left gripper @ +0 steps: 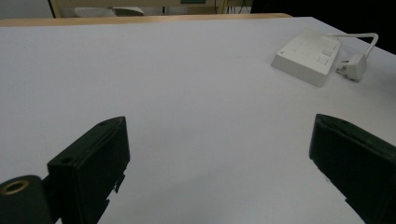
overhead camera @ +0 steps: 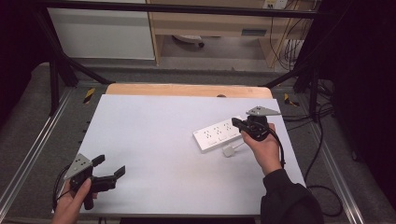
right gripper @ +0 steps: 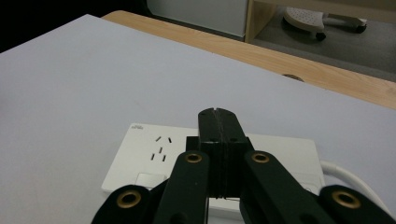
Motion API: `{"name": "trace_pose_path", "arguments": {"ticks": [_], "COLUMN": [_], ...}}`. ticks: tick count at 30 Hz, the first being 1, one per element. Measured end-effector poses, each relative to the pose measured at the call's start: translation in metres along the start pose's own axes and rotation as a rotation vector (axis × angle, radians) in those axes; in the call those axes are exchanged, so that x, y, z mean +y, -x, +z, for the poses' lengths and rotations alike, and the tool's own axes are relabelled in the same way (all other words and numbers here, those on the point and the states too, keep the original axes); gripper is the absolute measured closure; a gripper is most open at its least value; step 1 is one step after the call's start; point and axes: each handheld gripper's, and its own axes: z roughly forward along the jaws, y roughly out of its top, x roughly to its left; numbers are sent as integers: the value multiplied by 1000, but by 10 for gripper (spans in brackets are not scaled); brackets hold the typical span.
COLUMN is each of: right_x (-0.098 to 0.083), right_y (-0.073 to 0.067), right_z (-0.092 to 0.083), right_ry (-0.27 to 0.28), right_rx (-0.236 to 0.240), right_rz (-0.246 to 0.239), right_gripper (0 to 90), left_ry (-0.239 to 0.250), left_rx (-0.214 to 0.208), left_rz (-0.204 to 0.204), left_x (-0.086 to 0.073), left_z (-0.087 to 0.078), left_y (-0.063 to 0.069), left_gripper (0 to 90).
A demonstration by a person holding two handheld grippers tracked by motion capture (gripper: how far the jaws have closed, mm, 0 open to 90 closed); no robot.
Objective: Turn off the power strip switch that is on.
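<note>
The right gripper [right gripper: 218, 113] is held with its jaws pressed together, nothing between them, above the white power strip [overhead camera: 219, 134] lying on the worktop [overhead camera: 154, 149]. The left gripper [overhead camera: 109, 169] is held wide apart, well away.

Worktop [overhead camera: 154, 140]: open passage for you across its left and centre. Obstacles sit at the right: the power strip [overhead camera: 219, 134], with its plug [overhead camera: 228, 150] and cord just beside it. Your right tool [overhead camera: 239, 124] hangs over the strip's right end; your left tool [overhead camera: 109, 168] stands well apart.
</note>
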Motion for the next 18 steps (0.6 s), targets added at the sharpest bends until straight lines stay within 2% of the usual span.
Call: {"name": "trace_pose_path", "arguments": {"ticks": [18], "right_x": [-10], "right_y": [-8], "right_z": [15], "right_ry": [-24], "right_rx": [15], "right_rz": [8], "right_gripper": [900], "left_ry": [-1], "left_rx": [-2], "left_rz": [8], "left_x": [0], "left_z": [0], "left_y": [1], "left_gripper": [50]}}
